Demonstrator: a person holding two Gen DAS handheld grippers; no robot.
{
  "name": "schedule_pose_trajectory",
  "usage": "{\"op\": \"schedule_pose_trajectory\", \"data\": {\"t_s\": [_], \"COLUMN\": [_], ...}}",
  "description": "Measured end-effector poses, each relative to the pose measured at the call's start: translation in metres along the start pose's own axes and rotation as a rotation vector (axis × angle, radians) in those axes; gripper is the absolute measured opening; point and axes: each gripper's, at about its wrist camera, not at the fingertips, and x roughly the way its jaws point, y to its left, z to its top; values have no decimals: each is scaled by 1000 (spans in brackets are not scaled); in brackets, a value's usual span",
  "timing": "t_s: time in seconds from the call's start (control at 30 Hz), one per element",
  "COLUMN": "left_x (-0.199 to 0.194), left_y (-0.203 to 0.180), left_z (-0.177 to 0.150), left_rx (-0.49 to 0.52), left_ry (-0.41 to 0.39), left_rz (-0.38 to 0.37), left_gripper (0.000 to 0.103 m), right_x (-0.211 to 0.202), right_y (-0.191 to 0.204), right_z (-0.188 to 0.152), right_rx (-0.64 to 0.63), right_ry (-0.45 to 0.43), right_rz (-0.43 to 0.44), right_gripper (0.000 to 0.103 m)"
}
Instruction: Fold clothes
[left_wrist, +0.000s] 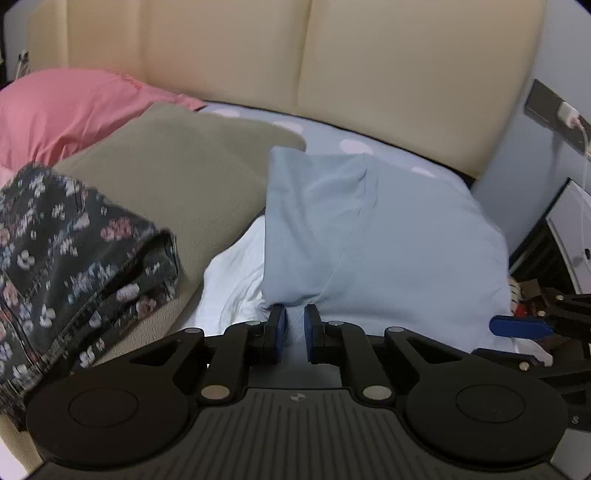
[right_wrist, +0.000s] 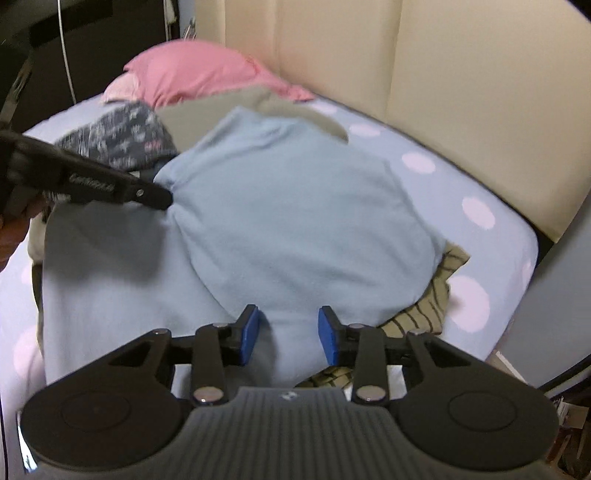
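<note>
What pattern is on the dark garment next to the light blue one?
A small floral print on the dark garment, pink and white flowers on near-black fabric, clearest in the left wrist view.

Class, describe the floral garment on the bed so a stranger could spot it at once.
Start at the cream headboard and drop to the pink pillow at the bed's left end. Just in front of it, on an olive blanket, lies the floral garment. It is the only dark piece, sprinkled with small pink and white flowers; its neighbours are plain.

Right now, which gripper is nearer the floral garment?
Left. The left gripper pinches the light blue garment right beside the floral garment; the right gripper sits across the blue fabric.
</note>
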Motion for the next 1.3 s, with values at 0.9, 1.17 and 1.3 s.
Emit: {"op": "schedule_pose_trajectory", "data": {"t_s": [0.9, 1.17, 1.3], "left_x": [-99, -180, -213], "left_y": [-19, -45, -54], "left_z": [-66, -85, -103], "left_rx": [18, -46, -114], "left_ry": [-67, -226, -255], "left_rz": [111, 187, 204], "left_gripper": [35, 50, 56], "right_x": [-62, -102, -120], "right_y": [46, 34, 31], "right_z": [-17, -17, -24], "right_rx": [-49, 43, 135], "right_ry": [-47, -163, -184], "right_rz": [92, 84, 150], "right_gripper": [59, 68, 72]}}
